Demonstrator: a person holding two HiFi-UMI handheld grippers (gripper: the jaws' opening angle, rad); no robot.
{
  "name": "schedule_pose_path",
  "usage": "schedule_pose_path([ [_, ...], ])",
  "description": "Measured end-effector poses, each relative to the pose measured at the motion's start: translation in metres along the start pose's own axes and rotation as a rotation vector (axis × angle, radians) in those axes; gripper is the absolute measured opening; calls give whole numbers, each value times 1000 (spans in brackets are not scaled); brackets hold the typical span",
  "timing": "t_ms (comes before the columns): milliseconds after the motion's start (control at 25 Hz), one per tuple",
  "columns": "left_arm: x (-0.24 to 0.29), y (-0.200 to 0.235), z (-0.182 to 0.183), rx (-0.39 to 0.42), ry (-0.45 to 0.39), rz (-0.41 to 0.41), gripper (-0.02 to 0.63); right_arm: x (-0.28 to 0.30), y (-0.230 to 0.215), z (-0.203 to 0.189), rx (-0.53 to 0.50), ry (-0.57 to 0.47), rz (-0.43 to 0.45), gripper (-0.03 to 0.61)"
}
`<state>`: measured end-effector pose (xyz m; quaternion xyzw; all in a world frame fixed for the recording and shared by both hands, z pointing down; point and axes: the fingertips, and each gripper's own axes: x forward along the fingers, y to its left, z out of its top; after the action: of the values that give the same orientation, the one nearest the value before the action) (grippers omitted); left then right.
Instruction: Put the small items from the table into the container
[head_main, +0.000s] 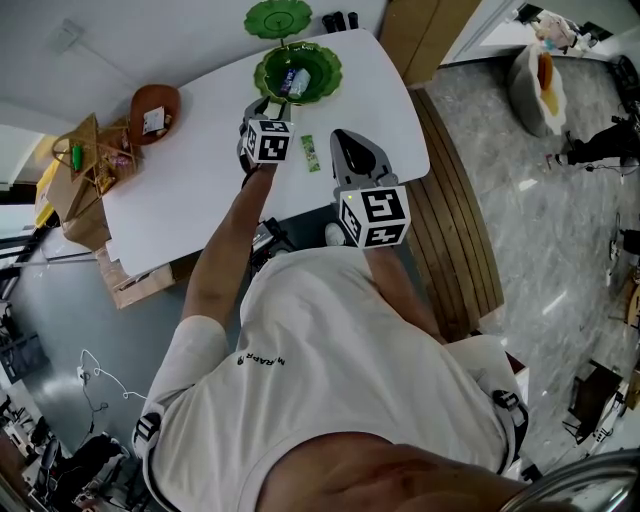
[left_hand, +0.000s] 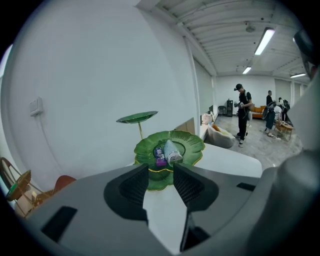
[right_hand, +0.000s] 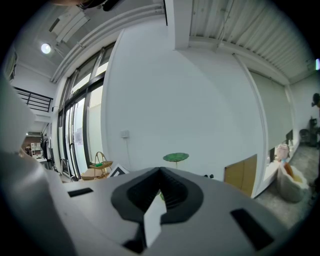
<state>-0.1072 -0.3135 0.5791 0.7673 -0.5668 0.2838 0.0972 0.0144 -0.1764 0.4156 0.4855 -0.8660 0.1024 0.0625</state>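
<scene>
Right now I am holding the left gripper (left_hand: 161, 169) just short of the green leaf-shaped dish (left_hand: 192, 144), its fingers apart with nothing between them, while the right gripper (right_hand: 160, 172) is sitting beside it, fingers closed together and empty. A silvery pouch (left_hand: 172, 152) and a small purple piece (left_hand: 160, 161) are lying in that dish. A small green packet (head_main: 311, 153) is lying on the white worktop (head_main: 200, 190) between the grippers, so I reckon I should be straddling its narrow sides and letting go only over the dish's middle.

Brown bowl (head_main: 155, 108), wicker basket (head_main: 86, 162) just beside it, white bag (head_main: 538, 90) at far right, person in black (left_hand: 242, 112) standing.
</scene>
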Motion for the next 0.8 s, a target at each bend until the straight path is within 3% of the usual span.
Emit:
schedule_pose_path([
  [200, -22, -2, 3, -43, -47, 1, 137, -2, 3, 0, 0, -1, 2, 5],
  [360, -45, -5, 15, -77, -116, 27, 22, -3, 5, 0, 0, -1, 6, 5],
  [520, -59, -6, 17, -88, -155, 49, 5, -2, 11, -2, -3, 1, 18, 5],
  [800, -81, -9, 6, -181, -158, 61, 5, 1, 23, -5, -6, 7, 42, 5],
])
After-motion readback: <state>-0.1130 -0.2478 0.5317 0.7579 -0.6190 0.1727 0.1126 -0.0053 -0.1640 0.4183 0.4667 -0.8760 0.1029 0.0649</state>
